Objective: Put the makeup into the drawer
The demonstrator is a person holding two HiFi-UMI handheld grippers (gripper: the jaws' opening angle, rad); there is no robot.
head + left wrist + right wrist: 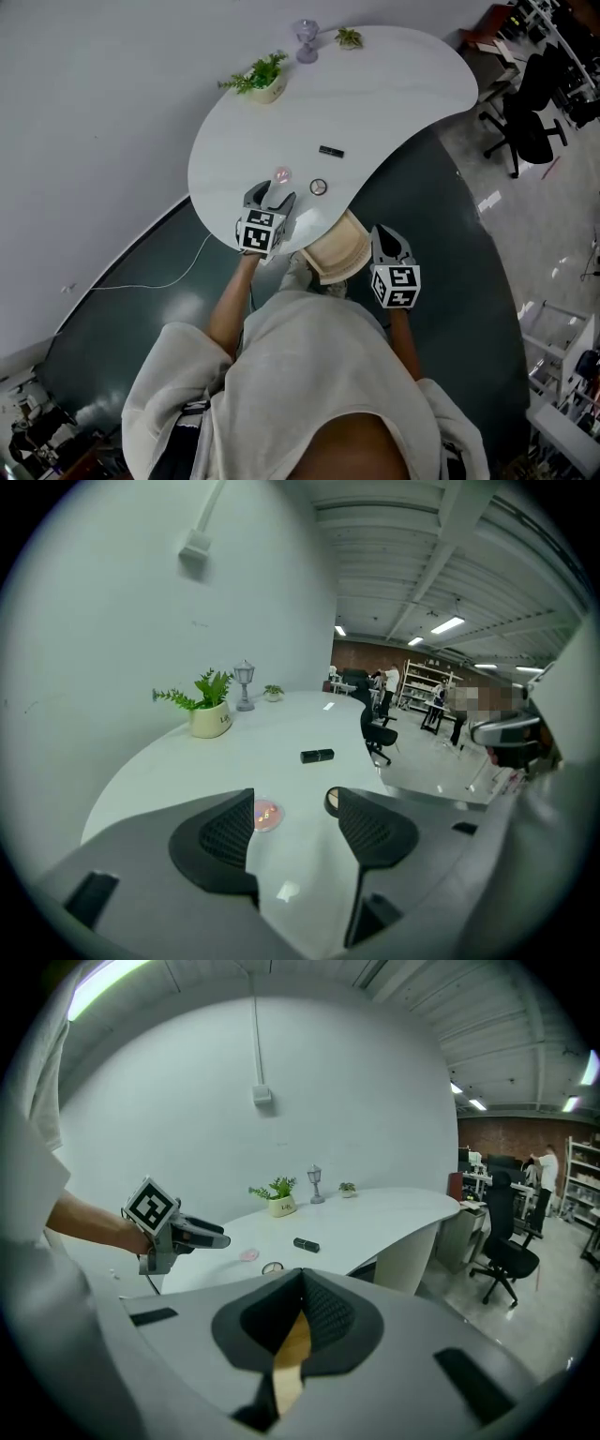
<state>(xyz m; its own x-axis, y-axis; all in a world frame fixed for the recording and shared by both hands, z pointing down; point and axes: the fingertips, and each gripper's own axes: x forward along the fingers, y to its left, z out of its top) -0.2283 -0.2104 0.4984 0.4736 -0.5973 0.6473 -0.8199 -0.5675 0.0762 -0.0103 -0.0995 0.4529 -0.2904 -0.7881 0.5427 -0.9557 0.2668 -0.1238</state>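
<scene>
Three makeup items lie on the white table [403, 66]: a pink round compact [282, 174] [265, 815], a small round compact [319, 187] [332, 801] and a black lipstick [331, 151] [317, 756]. My left gripper [270, 195] [295, 832] hovers open over the table's near edge, just short of the pink compact, with nothing between its fingers. A wooden drawer [333, 251] stands pulled out under the table's edge. My right gripper [382, 234] [300, 1321] is at the drawer's right side, shut on its wooden edge [292, 1349].
A potted plant [261, 81], a small lamp ornament [307, 41] and a tiny plant [349, 37] stand along the table's far edge by the wall. A black office chair [525, 131] is off to the right. A white cable [159, 281] lies on the dark floor at left.
</scene>
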